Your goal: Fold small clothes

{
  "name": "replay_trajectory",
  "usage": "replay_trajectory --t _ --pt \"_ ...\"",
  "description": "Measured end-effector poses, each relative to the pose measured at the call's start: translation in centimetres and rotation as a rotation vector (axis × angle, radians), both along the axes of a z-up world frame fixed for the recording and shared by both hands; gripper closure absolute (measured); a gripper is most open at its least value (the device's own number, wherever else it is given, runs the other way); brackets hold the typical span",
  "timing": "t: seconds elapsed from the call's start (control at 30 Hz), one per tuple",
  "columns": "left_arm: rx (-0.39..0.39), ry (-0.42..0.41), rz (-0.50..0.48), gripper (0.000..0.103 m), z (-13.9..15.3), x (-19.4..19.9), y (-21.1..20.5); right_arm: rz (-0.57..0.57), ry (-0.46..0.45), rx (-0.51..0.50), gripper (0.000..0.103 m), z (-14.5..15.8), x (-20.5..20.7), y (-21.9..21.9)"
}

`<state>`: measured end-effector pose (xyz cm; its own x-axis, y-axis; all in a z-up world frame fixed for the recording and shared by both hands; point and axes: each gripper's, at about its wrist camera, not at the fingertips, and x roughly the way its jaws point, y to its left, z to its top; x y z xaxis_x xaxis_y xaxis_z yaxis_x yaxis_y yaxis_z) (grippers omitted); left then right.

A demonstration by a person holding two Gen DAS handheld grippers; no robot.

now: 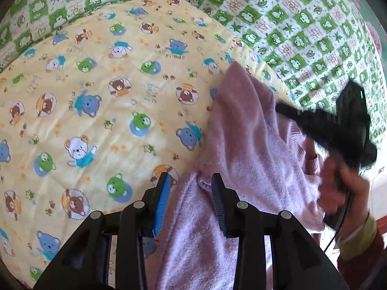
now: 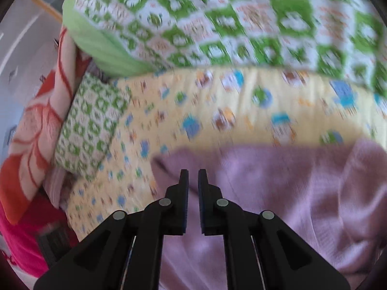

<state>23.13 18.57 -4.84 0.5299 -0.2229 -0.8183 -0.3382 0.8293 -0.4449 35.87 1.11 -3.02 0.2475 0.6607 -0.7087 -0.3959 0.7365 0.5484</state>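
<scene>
A small lilac knitted sweater (image 1: 244, 145) lies on a yellow bear-print quilt (image 1: 96, 101). My left gripper (image 1: 191, 178) is open, its fingers straddling the sweater's left edge, with nothing gripped. The right gripper shows in the left wrist view (image 1: 280, 107), held by a hand at the sweater's right side, its tip over the fabric. In the blurred right wrist view the right gripper (image 2: 193, 175) has its jaws almost together with a narrow gap and no cloth between them, above the sweater (image 2: 278, 193).
A green-and-white frog-print blanket (image 1: 302, 31) lies behind the quilt. In the right wrist view a frog-print pillow (image 2: 89, 125), a red-and-pink flowered blanket (image 2: 36, 125) and a pink cloth (image 2: 21, 246) lie at the left.
</scene>
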Motion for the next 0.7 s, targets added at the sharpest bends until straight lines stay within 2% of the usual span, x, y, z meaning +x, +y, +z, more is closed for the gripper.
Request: replay_trajectory --t 0.07,0.17,0.3,0.37,0.4,0.47,0.53,0.6,0.67,0.7 --pt "0.01 0.004 -0.009 0.053 0.0 0.5 -0.1 -0.01 0.021 -0.001 0.094 -0.9 -1.4 -1.0" --pt "0.031 0.021 -0.023 0.052 -0.6 1.0 -0.9 -0.001 0.066 0.051 0.094 -2.1 -3.5 -1.5" --pt "0.019 0.038 -0.035 0.052 -1.3 1.1 -1.5 0.082 0.089 0.077 0.094 -2.8 -6.5 -0.3" --pt "0.025 0.04 -0.063 0.051 -1.4 0.6 -1.9 0.107 0.094 0.094 0.094 -2.7 -7.5 0.2" --pt "0.029 0.052 -0.082 0.048 -1.6 0.1 -2.1 0.114 0.093 0.098 0.094 -2.7 -7.9 0.5" --pt "0.043 0.09 -0.116 0.047 -2.4 -0.8 -2.6 0.126 0.101 0.093 0.094 -3.1 -8.1 0.9" --pt "0.069 0.145 -0.144 0.053 -3.6 -1.4 -3.2 0.088 0.106 0.023 0.094 -4.1 -7.8 0.7" --pt "0.118 0.147 -0.166 0.075 -3.7 -2.5 -3.9 -0.005 0.09 -0.053 0.094 -5.0 -7.1 -0.3" --pt "0.12 0.161 -0.211 0.092 -3.8 -3.4 -4.2 -0.108 0.11 -0.013 0.094 -5.3 -6.3 -2.0" --pt "0.121 0.163 -0.222 0.091 -3.7 -3.8 -4.2 -0.152 0.114 0.007 0.094 -5.1 -6.2 -2.9"
